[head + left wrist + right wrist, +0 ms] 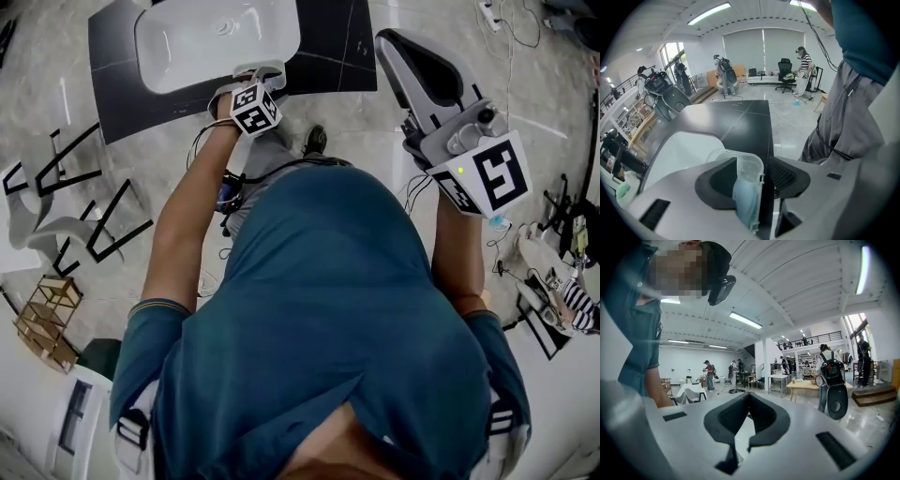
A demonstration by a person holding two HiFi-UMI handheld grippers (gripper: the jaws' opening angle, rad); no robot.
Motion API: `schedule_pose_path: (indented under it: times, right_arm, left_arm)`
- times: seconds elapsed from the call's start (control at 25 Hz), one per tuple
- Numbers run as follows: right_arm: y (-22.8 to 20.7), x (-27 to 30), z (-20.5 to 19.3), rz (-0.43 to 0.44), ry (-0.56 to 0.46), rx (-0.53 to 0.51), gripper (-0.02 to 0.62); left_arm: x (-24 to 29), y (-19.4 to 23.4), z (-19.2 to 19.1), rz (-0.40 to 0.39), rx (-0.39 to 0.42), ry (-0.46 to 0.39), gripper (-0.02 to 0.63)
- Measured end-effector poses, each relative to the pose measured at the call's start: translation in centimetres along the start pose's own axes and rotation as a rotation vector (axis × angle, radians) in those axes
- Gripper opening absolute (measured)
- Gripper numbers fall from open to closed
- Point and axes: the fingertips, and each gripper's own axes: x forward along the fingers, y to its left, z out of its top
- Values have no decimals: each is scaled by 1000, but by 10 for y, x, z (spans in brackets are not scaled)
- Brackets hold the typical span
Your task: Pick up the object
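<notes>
Fingers (788,174) on clear container (748,169), underside hidden

The container (748,183) is clear bluish, the table (740,119) black, the basin (173,49) white.

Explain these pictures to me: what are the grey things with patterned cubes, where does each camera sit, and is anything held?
A person holds two hand-held grippers; no robot arm. The head view looks down from the person's head. The other two cameras ride on the grippers. The left gripper has a clear plastic container between its jaws, above a black table with a white sink; whether it is clamped, I cannot tell. The right gripper is raised, jaws together, empty.
</notes>
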Motion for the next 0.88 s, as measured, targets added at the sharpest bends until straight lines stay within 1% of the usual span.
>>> schedule_pose_path:
  times: [0.32, 0.52, 0.64, 0.88]
  right_arm:
    - [4, 0, -2, -3, 5, 2, 14]
    - [4, -1, -3, -5, 8, 5, 14]
    - [3, -2, -3, -4, 8, 6, 14]
    - [0, 0, -4, -2, 6, 8, 14]
  left_arm:
    - [3, 4, 0, 23, 25, 12, 192]
    - [6, 5, 1, 42, 50, 36, 189]
    - [6, 4, 1, 48, 49, 39, 187]
    - [6, 2, 0, 60, 38, 49, 163]
